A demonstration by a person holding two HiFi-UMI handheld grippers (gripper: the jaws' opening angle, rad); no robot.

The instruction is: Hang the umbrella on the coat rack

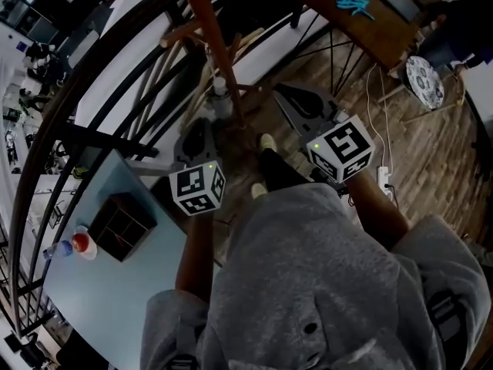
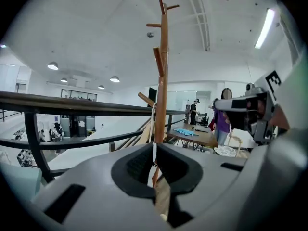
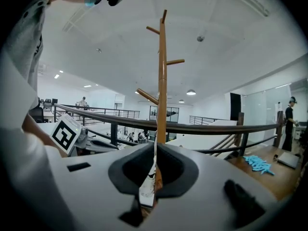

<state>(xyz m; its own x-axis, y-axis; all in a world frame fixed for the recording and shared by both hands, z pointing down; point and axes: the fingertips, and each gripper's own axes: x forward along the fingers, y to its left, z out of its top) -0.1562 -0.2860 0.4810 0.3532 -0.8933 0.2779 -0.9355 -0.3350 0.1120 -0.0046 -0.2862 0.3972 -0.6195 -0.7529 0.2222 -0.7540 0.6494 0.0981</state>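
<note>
The wooden coat rack rises just ahead of me, its pegs showing in the left gripper view and the right gripper view. A thin white strap runs down from a low peg. The folded pale umbrella hangs beside the pole on this strap. Part of the umbrella shows through each jaw slit. My left gripper is just short of the umbrella, jaws together; the strap looks to pass beyond them. My right gripper is right of the pole, jaws together, nothing seen held.
A black railing runs behind the rack over a drop to a lower floor. A blue table with a dark box is at the left. A wooden table and a power strip are at the right.
</note>
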